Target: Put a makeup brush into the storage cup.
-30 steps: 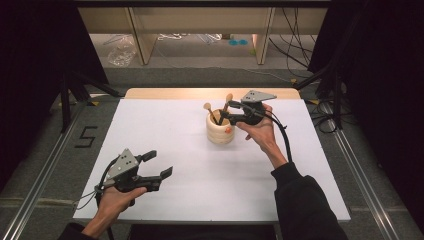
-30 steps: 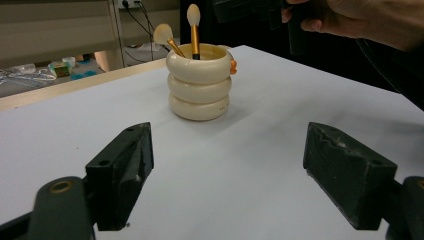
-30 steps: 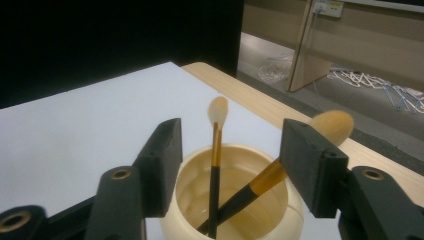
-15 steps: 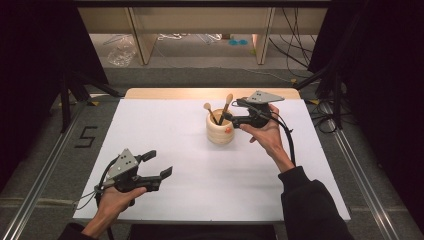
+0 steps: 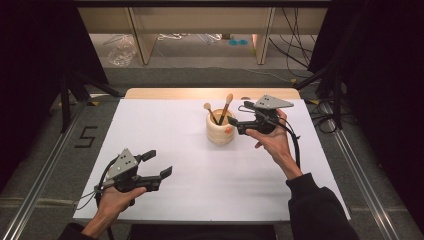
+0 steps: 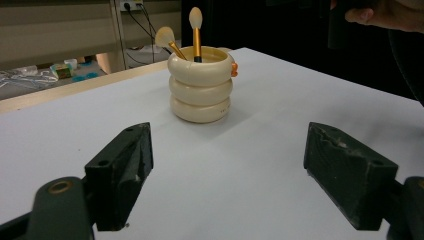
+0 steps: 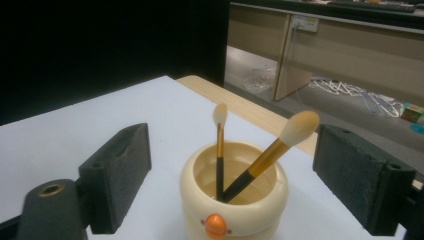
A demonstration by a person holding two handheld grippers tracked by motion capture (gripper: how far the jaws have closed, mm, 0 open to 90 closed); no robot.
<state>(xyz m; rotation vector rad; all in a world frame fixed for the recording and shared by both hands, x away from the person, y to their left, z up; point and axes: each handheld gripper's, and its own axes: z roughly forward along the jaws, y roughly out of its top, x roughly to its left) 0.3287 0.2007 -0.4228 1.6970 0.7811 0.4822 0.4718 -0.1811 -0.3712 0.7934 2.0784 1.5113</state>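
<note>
The white table [image 5: 165,125] carries one landmark, a cream ringed brush holder [image 5: 220,128] with a small orange beak-like knob on its side, standing toward the table's far edge and upright so its contents lean against the rim instead of spilling. Just to the right of the holder, at rim height, the right gripper [image 5: 239,123] faces it with its jaws spread wide and empty; in the right gripper view the two black pads frame the holder [image 7: 234,200] on either side, which suggests it is lined up for a reach into the cup, not for grasping the cup itself. Well apart from the holder, toward the near left corner of the table, the left gripper [image 5: 157,164] hangs low with its jaws also parted and holding nothing, probably parked clear so it does not block the other hand; its view looks across bare table at the holder [image 6: 201,85]. Inside the holder stand two makeup brushes: the larger brush [image 7: 272,152], gold and black in the handle, tilted to the rim, and the thinner brush [image 7: 219,150] nearly upright, both bristles-up, handy for a pinch
</note>
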